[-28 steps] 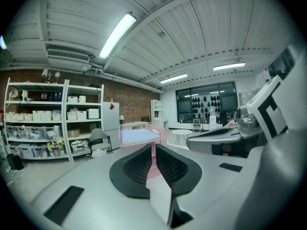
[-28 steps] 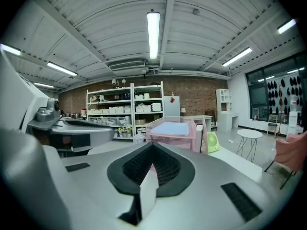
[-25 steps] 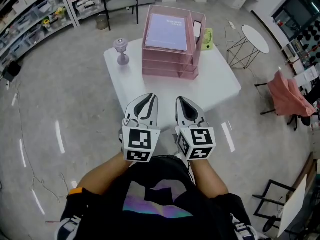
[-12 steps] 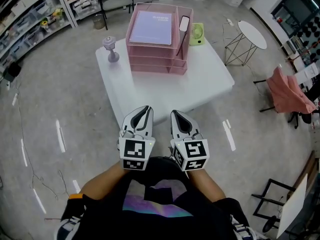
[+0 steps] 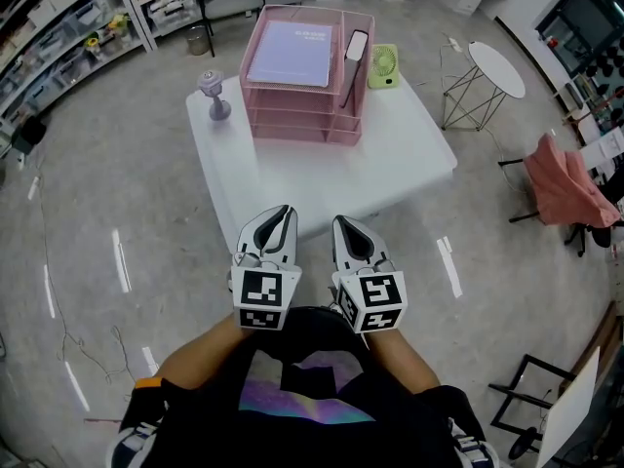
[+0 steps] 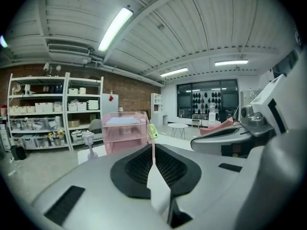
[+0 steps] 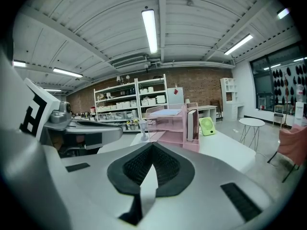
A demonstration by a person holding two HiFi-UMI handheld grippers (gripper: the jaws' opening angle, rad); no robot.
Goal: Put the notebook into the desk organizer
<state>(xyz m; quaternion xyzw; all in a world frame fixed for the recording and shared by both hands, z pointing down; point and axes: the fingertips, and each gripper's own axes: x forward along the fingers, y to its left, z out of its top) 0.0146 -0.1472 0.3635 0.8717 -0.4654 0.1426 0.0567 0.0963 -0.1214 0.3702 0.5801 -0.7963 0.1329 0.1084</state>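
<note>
Looking done to me: notebook (image 5: 291,55) lies in the top tray of the desk organizer (image 5: 292,125), left gripper (image 5: 280,214) and right gripper (image 5: 344,224) both pinched shut on nothing, so you just hold them off the table (image 5: 322,178).

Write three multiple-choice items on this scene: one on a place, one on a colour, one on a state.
1. Where in the desk organizer does the notebook lie?
A. top tray
B. bottom tray
C. upright side slot

2. What colour is the desk organizer?
A. blue
B. pink
C. black

3. How do the jaws of the right gripper stand?
A. wide apart
B. shut on the notebook
C. together, with nothing between them

Answers:
1 A: the notebook lies flat in the uppermost tray.
2 B: its mesh is pink throughout.
3 C: the right gripper view shows the jaws meeting, with nothing between them.
</note>
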